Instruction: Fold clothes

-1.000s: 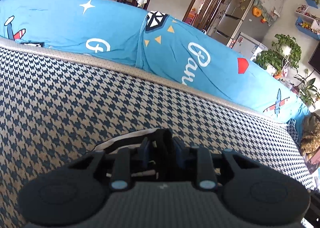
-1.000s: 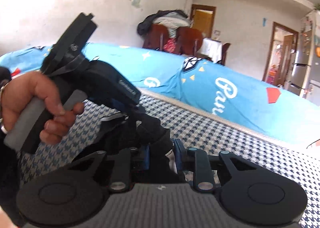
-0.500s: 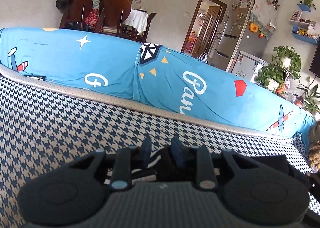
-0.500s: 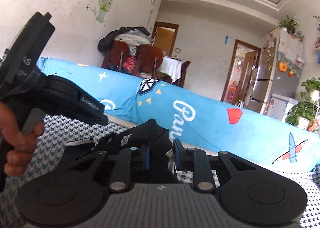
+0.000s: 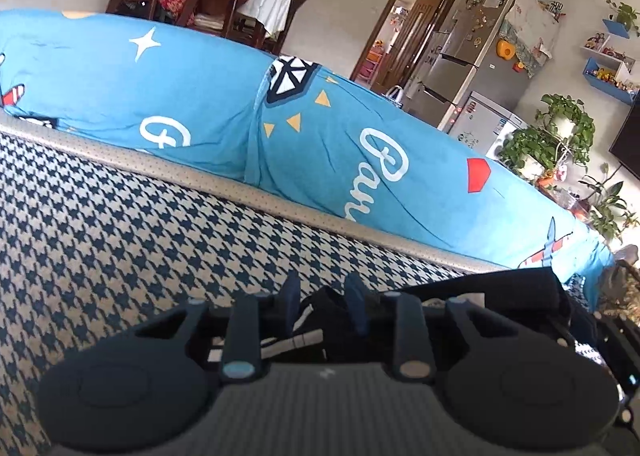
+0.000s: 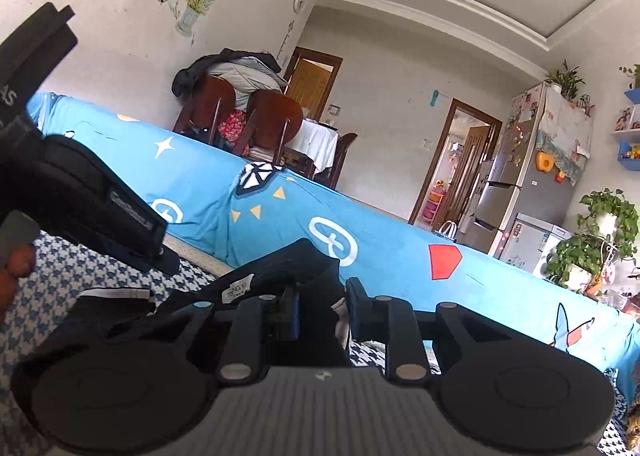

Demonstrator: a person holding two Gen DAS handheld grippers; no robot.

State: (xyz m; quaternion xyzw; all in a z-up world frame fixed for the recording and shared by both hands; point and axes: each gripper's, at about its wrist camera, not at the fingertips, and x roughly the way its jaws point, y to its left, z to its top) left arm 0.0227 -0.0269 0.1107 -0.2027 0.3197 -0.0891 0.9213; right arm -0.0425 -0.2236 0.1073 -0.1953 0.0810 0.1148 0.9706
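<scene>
A black garment (image 5: 500,288) with white stripes lies bunched low over the houndstooth sofa seat (image 5: 120,224). My left gripper (image 5: 324,298) is shut on a fold of it, and a white stripe shows just behind the fingers. In the right wrist view the same garment (image 6: 296,260) humps up between the fingers of my right gripper (image 6: 322,312), which is shut on it. A white label (image 6: 238,288) shows on the cloth. A person's hand (image 6: 16,268) holds the left tool's black housing (image 6: 80,192) at the left edge.
A blue printed cover (image 5: 320,144) drapes the sofa back behind the seat. Beyond it stand wooden chairs (image 6: 256,116) piled with clothes, a doorway (image 6: 460,164), a fridge (image 6: 532,176) and potted plants (image 5: 552,132) at the right.
Both grippers have risen and tipped upward with the garment still in them. In the right wrist view the left tool has slid to the left edge and the cloth is stretched between the two.
</scene>
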